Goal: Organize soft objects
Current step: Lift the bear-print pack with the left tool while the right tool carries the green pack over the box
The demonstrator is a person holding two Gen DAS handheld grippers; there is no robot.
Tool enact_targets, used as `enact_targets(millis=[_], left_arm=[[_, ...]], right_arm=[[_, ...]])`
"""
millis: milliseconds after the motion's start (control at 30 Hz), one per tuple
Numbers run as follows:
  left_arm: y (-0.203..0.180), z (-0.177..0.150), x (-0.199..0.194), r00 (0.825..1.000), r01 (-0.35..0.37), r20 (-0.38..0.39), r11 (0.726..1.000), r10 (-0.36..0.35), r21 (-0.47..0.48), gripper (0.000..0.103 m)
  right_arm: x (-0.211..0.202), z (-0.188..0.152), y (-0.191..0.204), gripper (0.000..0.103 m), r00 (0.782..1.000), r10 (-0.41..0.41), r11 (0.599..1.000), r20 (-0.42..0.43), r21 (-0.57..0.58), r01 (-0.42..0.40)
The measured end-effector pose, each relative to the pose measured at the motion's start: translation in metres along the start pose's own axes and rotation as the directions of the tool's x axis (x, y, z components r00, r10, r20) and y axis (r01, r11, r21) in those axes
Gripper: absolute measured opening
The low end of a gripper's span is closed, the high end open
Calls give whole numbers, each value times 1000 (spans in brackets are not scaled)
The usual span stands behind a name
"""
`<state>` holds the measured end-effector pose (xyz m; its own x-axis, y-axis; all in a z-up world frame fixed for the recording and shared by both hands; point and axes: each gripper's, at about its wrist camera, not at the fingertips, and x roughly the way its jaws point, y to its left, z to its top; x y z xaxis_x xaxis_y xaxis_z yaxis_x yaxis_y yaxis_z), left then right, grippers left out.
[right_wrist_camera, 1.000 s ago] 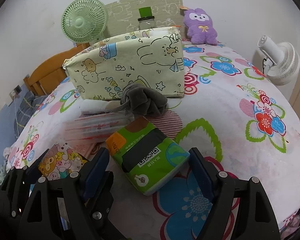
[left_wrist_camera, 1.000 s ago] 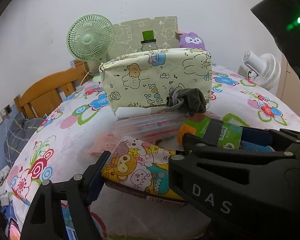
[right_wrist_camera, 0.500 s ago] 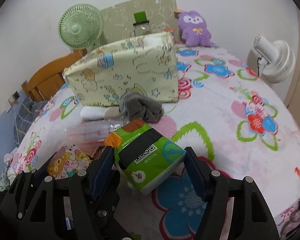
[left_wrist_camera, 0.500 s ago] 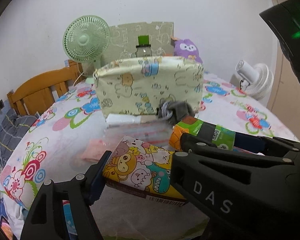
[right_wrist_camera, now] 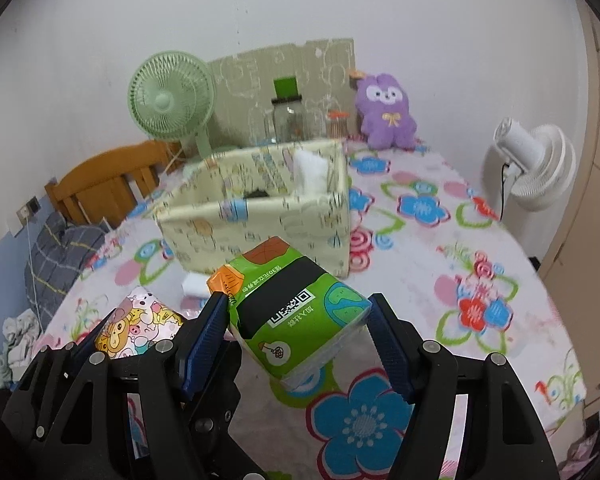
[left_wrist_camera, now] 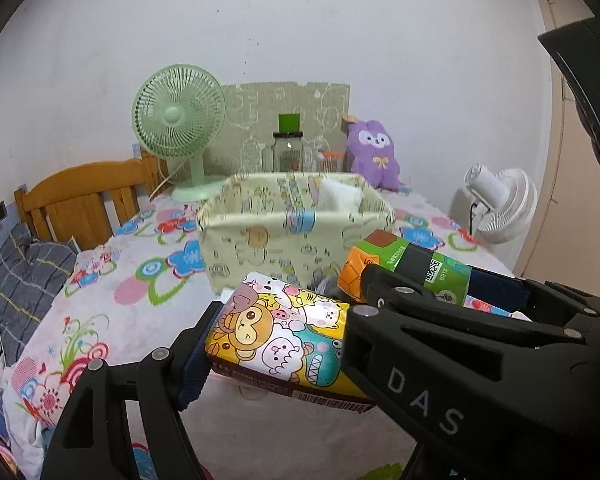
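- Left gripper [left_wrist_camera: 274,350]: jaws closed on a cartoon-print tissue pack [left_wrist_camera: 284,340], pinched across its width and held clear of the table.
- Right gripper [right_wrist_camera: 300,338]: jaws closed on a green tissue pack [right_wrist_camera: 296,316] with a QR label; pack tilted, also off the surface. Its orange end shows in the left wrist view, just to the right of the cartoon pack.
- Fabric storage bin [right_wrist_camera: 260,228]: pale yellow, cartoon print, open top, standing on the table beyond both packs. A white soft item [right_wrist_camera: 310,172] rests inside at the far right corner; something dark lies lower in the bin, not identifiable.
- Table [right_wrist_camera: 440,248]: floral cloth cover; a grey soft item sits at the bin's near base, mostly hidden behind the packs.
- Background, not in play: green desk fan [left_wrist_camera: 178,120], purple plush [left_wrist_camera: 374,152], glass jar [left_wrist_camera: 288,150], white fan [left_wrist_camera: 500,208].
- Step in hand, as judged: both packs lifted, in transit to the bin.
- Next move calls for: carrying each pack over the near rim, lowering into free space left of the white item, then opening the jaws. The soft rim may fold if brushed.
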<state>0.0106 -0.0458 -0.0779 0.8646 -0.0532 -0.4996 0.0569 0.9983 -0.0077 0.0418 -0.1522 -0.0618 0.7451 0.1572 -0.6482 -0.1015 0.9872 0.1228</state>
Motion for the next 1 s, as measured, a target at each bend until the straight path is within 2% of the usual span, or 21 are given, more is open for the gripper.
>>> enact_targets(millis=[667,1000], left_arm=[[4,62,-16,998,24,54,1000,-24,-6,80],[17,83,-13,998,45,48,998,-43,-42,80]], right_arm=[[-31,56,8,72,996,-10,1000,90,8,9],[-32,76,21,72,993,-17,1000,113,-7,18]])
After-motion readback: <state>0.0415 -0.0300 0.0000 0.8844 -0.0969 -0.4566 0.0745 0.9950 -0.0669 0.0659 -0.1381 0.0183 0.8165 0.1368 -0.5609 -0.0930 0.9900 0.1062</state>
